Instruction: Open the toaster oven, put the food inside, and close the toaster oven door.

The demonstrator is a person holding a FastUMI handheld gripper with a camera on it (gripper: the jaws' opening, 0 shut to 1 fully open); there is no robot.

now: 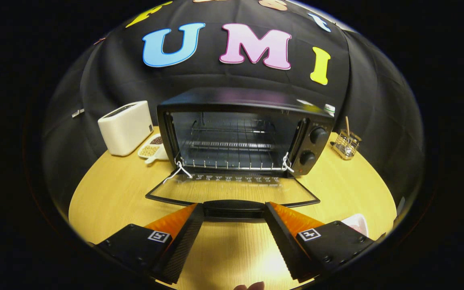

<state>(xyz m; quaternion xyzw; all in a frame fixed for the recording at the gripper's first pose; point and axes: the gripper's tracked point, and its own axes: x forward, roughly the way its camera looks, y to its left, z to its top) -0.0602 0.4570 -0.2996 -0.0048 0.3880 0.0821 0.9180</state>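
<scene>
Ahead of tongs [234, 211]: toaster oven [240, 133], door [232, 191] dropped flat, handle [234, 209] between tips.
Tongs: spread wide, gripping nothing.
Beyond, left: white toaster [126, 127], divided dish [152, 149].
Beyond, right: wire holder [346, 145].

Black toaster oven [240, 133], white toaster [126, 127], pale yellow wood-grain table [336, 189].

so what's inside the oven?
Oven: a bare wire rack, no food on it. Door down flat; gripper open at its handle. Below the rack can't be seen.

The claw [234, 210] has ridged inner faces, square markers, screwed blocks.
</scene>
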